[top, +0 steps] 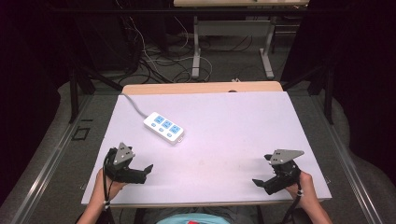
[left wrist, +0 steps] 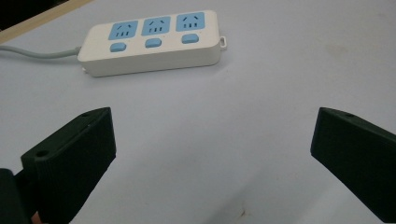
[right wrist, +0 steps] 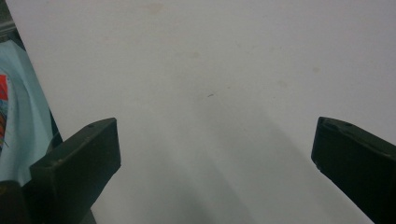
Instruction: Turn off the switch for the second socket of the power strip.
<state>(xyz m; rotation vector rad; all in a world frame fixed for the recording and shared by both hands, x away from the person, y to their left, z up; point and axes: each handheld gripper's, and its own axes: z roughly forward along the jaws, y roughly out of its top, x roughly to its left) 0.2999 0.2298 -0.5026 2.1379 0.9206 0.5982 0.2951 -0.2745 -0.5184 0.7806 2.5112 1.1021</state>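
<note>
Both black hand-held grippers, left (top: 148,167) and right (top: 256,181), rest wide open and empty at the near tabletop (top: 243,126) edge. Far-left lies the white plastic power strip with blue sockets (left wrist: 152,41): rigid, light, smooth; probably best pinched across its narrow sides.

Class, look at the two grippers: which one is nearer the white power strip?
The left gripper. The power strip lies on the table's left half, just beyond its open jaws; the right gripper rests far across the table.
</note>
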